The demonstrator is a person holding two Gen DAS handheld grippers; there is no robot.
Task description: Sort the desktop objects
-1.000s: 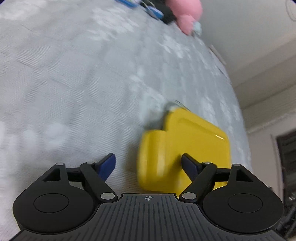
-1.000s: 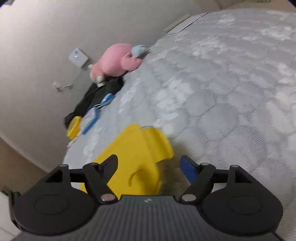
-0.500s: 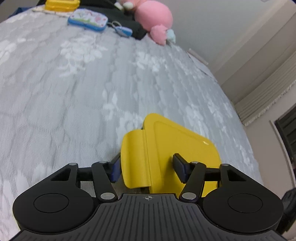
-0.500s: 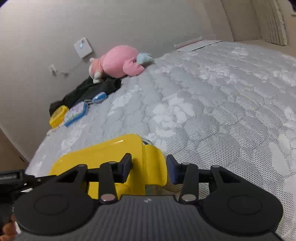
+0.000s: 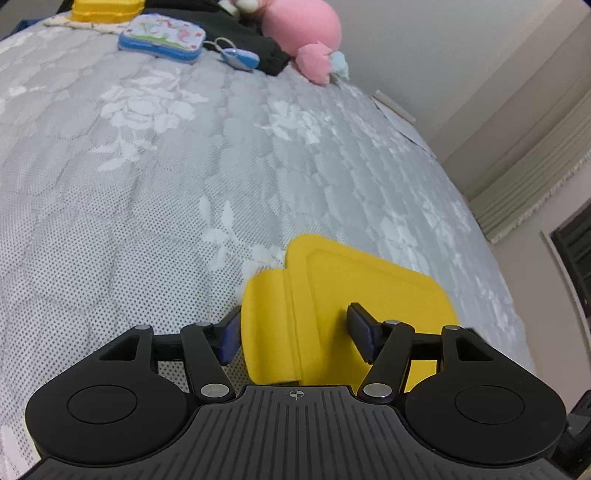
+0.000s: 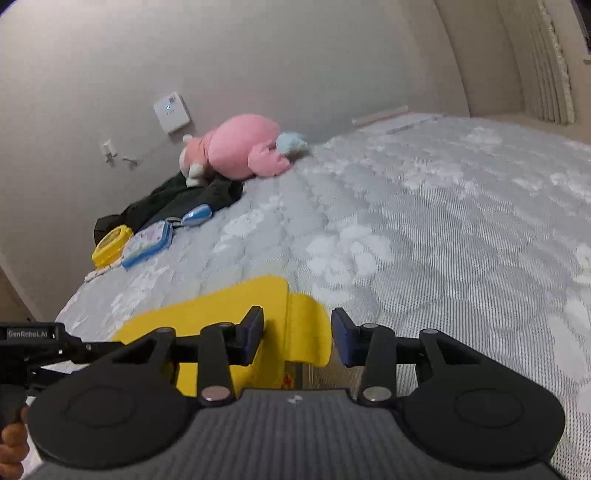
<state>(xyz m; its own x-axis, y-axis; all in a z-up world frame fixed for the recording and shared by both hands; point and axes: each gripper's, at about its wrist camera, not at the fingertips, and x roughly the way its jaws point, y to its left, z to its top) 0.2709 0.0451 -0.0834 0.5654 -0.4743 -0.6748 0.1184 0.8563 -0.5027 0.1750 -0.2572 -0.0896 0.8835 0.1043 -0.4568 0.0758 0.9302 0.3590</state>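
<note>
Yellow, matte, felt-like or rubbery skin: the yellow pouch [image 5: 369, 280] is flat and rounded at the corners, with a fold-over flap [image 5: 266, 325] at one end. It lies near the front edge of the grey quilted mattress [image 5: 147, 184], directly under both tools and well apart from the clutter at the far end: pink plush toy [image 6: 243, 147], blue-rimmed tin [image 5: 162, 35], small yellow box [image 5: 107, 7]

Left gripper [image 5: 293, 330]
- jaws have just been opening a little, with the flap end of the pouch between them
- one pad touches the flap's outer edge, the other lies over the pouch's top face
- cannot tell whether it truly pinches

Right gripper [image 6: 297, 334]
- jaws have just been closing and now sit narrow
- one pad is against the flap's free edge, the other on the yellow body beside the hinge line
- reads as clamped across the flap

Handling, my judgement
- light
- shell looks semi-stiff, holding its shape, but the flap bends freely at the crease
- a surface this matte should not slip much in rubber pads
- nothing looks fragile, though a printed item shows under the flap in the right view and could slide out if the pouch tips open end down

Where to hold: across the body's thickness near a long edge, not by the flap alone, which would fold and let the pouch swing
</note>
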